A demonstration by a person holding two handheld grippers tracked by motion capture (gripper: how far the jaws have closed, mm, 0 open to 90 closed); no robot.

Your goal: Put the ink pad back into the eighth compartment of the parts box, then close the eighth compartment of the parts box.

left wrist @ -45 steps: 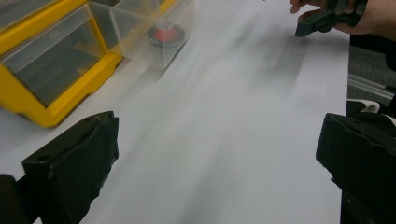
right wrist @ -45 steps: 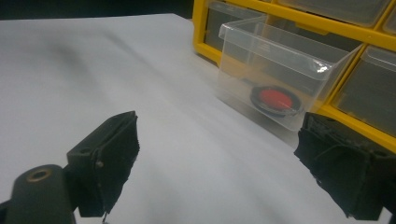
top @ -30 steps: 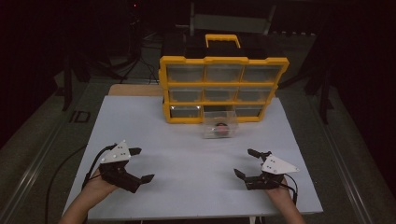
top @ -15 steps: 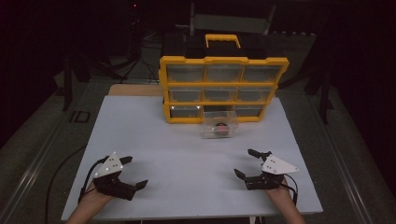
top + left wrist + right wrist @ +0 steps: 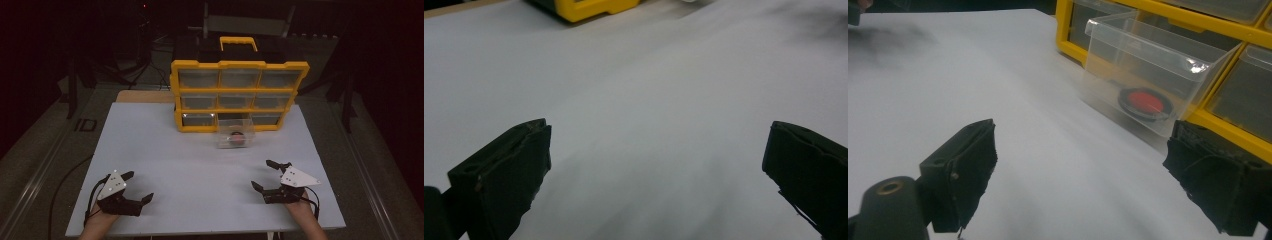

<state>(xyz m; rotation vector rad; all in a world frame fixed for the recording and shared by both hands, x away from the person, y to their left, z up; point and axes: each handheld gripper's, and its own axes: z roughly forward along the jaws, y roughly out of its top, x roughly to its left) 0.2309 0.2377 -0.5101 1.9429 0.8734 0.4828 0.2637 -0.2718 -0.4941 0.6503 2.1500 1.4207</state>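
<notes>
Shifted since the earlier frames: left gripper (image 5: 131, 189), drawn back toward the near left corner of the white table (image 5: 200, 165); right gripper (image 5: 264, 174) unchanged at near right. Both with jaws spread wide, holding nothing. Forearms cut off by the bottom edge. Mid-table: clear drawer (image 5: 235, 132), pulled out of the bottom row, containing a round red-and-black item (image 5: 1146, 103), identity unclear. Far edge: yellow drawer cabinet (image 5: 239, 95), contents indistinct behind cloudy fronts. Surroundings dark.

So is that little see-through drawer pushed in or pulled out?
Pulled out. The clear drawer sticks forward from the yellow organizer's bottom row, over the white table, with a red-and-black round thing inside.
</notes>
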